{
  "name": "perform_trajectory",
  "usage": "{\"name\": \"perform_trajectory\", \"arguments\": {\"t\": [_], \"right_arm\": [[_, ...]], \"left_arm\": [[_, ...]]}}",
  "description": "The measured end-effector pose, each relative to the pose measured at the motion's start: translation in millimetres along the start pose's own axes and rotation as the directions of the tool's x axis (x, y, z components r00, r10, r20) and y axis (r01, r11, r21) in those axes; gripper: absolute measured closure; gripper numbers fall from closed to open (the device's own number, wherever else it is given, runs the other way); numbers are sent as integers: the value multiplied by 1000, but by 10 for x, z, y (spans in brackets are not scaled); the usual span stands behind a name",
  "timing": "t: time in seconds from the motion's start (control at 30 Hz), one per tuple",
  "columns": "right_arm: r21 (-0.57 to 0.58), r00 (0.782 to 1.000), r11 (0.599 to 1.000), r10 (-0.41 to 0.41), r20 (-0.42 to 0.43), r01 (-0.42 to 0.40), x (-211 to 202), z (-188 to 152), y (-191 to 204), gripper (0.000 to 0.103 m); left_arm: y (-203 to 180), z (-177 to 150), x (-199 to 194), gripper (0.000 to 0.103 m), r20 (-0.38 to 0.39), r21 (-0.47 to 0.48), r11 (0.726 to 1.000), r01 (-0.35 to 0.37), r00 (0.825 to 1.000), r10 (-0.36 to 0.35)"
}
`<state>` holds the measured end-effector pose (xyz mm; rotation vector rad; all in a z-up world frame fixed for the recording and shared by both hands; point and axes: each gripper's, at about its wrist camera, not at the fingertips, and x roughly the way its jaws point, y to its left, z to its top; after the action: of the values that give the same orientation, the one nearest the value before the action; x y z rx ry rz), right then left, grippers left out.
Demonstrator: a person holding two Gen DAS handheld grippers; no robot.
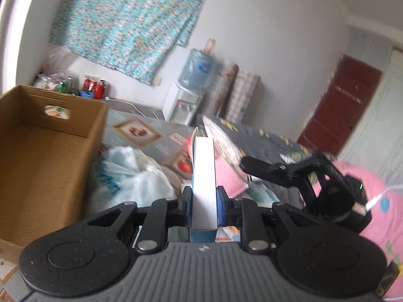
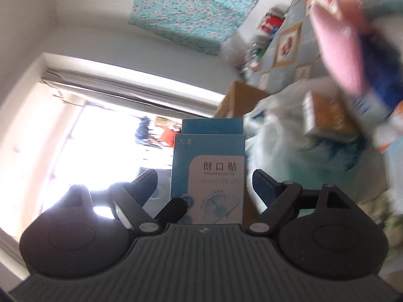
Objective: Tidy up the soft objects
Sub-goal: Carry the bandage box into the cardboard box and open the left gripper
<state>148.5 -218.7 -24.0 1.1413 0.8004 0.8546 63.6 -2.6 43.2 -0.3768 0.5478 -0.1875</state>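
Observation:
My left gripper is shut on a thin blue-and-white plaster box, held edge-on and upright. The same box shows face-on in the right wrist view, between the spread fingers of my right gripper, which is open and does not touch it. My right gripper also shows in the left wrist view, just right of the box. An empty cardboard box stands at the left. A white plastic bag and a pink cloth lie on the bed behind.
A pink blanket lies at the right. A dark patterned mattress, a water dispenser and a red door stand behind. A small orange box lies among the pile on the bed.

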Motion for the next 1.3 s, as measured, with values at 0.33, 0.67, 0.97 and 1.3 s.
{"name": "perform_trajectory", "arguments": {"t": [0.33,0.67,0.97,1.3], "right_arm": [[14,982,998,69,-175,-68,1053,-125,453,22],[-184,958,975,-166,-234,124,1903,245,844,50],[-276,921,919,-339,-194,280,2598,744,687,48],[-345,901,855,-430,-52,388,2212,1076,545,46]], "left_arm": [[626,354,-500,82,102,-134,991,9,995,4],[1349,876,-294,80,28,-159,982,-104,994,110],[2036,1299,493,79,-113,-183,968,-172,982,153],[2843,1249,1388,76,-370,-174,922,-346,891,264]]}}
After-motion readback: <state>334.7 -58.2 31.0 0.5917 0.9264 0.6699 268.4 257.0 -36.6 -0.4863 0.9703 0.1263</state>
